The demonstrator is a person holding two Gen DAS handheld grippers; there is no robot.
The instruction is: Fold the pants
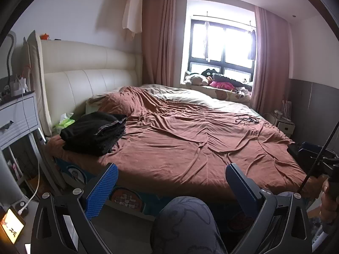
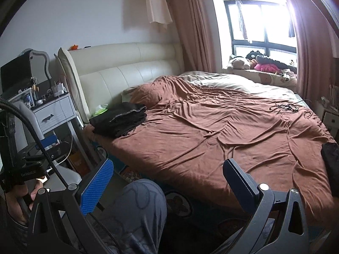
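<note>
A stack of folded dark pants [image 1: 95, 133] lies on the bed's near left corner, close to the headboard; it also shows in the right wrist view [image 2: 120, 119]. My left gripper [image 1: 171, 175] is open and empty, held off the bed's near edge above the person's knee [image 1: 186, 218]. My right gripper [image 2: 169, 171] is open and empty, also held off the near edge. A dark cloth [image 2: 330, 158] lies at the bed's right edge, partly cut off by the frame. The right gripper's body shows at the right of the left wrist view [image 1: 313, 158].
The bed has a rumpled brown cover [image 1: 201, 144] and a cream headboard [image 1: 89, 72]. A nightstand [image 1: 19, 114] with a white cable stands left. Black cables [image 1: 247, 119] lie on the far right of the cover. Stuffed toys [image 1: 211, 79] sit on the window sill. A green tissue pack [image 1: 65, 121] lies by the pants.
</note>
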